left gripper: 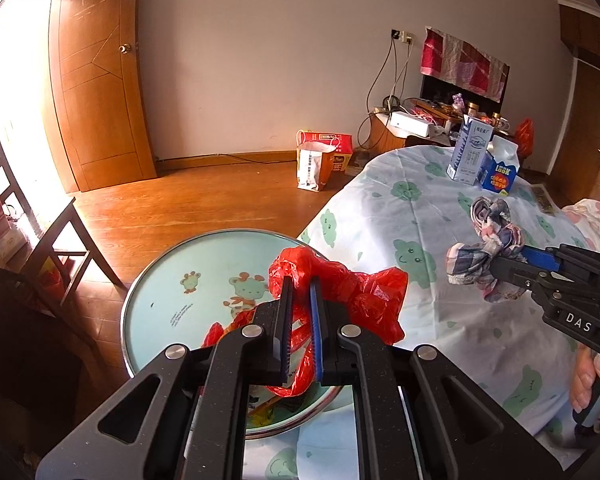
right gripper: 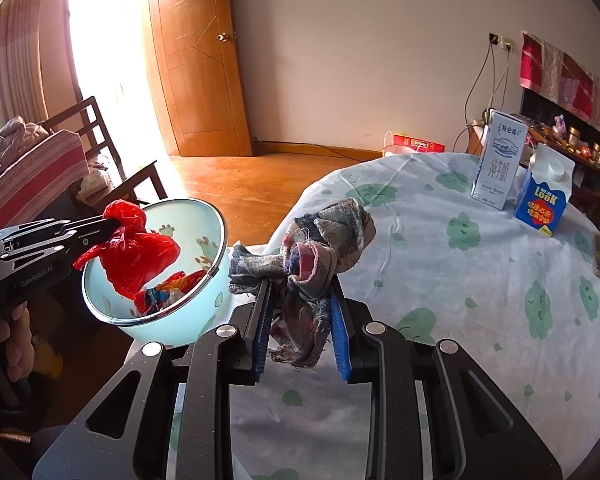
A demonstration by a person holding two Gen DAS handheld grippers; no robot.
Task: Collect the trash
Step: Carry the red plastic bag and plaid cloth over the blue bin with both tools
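The red plastic bag (left gripper: 332, 292) was pinched between the narrowed jaws of the left gripper (left gripper: 300, 280), directly above the pale basin (right gripper: 112, 312). The knotted checked rag (right gripper: 312, 260), clamped in the right gripper (right gripper: 300, 280), was held at the basin's three o'clock, just beside its rim.

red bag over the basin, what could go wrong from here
1. The left gripper pinches only a fold of the red plastic bag; the thin film could slip or tear, possibly missing the basin.
2. The basin stands at the edge of the table, so a downward push might tip it off.
3. The checked rag in the right gripper hangs loose and could snag or fall short.
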